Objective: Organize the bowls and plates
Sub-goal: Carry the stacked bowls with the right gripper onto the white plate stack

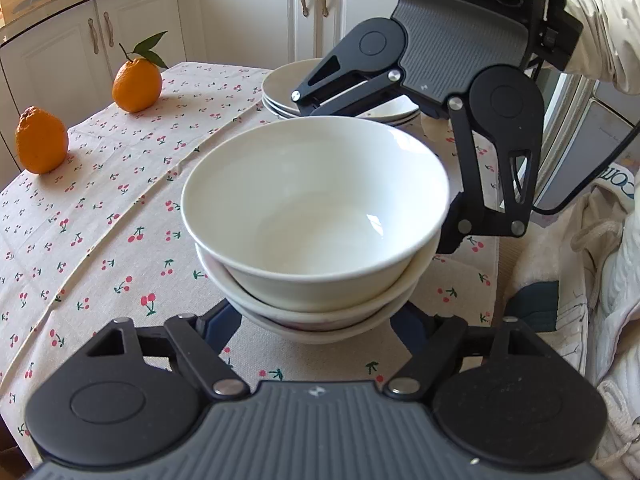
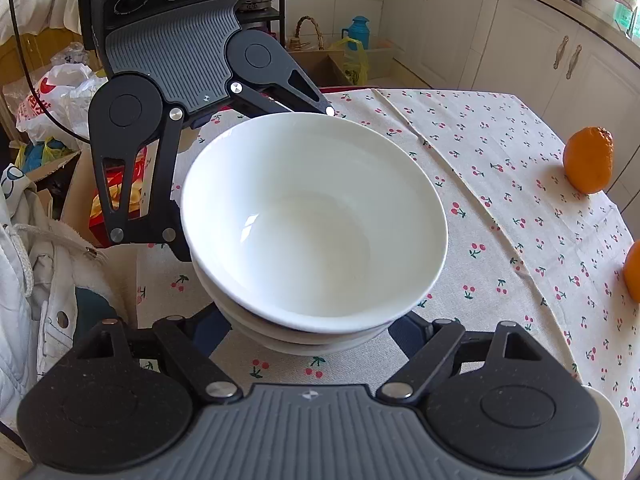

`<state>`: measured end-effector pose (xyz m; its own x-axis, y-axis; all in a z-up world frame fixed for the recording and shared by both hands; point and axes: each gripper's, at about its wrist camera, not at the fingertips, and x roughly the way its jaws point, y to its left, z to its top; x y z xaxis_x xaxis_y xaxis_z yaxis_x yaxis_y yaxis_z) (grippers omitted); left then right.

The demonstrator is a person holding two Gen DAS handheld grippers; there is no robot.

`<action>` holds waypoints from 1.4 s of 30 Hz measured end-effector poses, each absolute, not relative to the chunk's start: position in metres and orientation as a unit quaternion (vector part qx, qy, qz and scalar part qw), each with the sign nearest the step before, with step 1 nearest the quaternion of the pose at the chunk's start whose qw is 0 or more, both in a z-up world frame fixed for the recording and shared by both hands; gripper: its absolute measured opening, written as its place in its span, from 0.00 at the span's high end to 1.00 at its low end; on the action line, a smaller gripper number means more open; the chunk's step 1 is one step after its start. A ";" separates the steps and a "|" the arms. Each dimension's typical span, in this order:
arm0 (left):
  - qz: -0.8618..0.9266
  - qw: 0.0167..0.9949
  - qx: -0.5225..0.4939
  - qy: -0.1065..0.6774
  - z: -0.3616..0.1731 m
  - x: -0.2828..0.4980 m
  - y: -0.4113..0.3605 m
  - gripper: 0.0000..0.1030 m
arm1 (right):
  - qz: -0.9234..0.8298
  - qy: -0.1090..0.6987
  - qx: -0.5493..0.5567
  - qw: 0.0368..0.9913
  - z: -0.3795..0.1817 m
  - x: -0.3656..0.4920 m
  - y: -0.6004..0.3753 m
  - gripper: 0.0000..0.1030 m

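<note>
Bowls: your left gripper (image 1: pixel 316 320) and right gripper (image 2: pixel 316 324) both straddle the stacked glossy white ceramic bowls (image 1: pixel 316 216); finger contact hidden, so uneven squeezing could tip them.

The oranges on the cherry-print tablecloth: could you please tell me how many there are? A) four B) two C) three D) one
B: the left wrist view shows two, one orange with a stem and leaves and a second orange nearer the table edge, both apart from the stacked bowls.

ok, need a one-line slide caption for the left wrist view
Both grippers flank a stack of white bowls on the cherry-print tablecloth, plates stacked behind, two oranges at left.
</note>
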<state>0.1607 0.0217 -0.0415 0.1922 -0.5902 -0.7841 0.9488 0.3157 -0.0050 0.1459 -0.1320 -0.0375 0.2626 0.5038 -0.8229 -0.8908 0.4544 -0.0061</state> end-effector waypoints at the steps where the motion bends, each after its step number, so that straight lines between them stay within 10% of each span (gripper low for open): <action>1: -0.526 0.730 0.254 0.354 -0.041 0.160 0.021 0.22 | 0.461 0.395 -0.244 0.756 -0.038 0.146 -0.132 0.15; 42: -0.569 0.721 0.263 0.296 -0.005 0.189 -0.134 0.22 | 0.374 0.372 -0.253 0.811 0.011 0.147 -0.289 0.15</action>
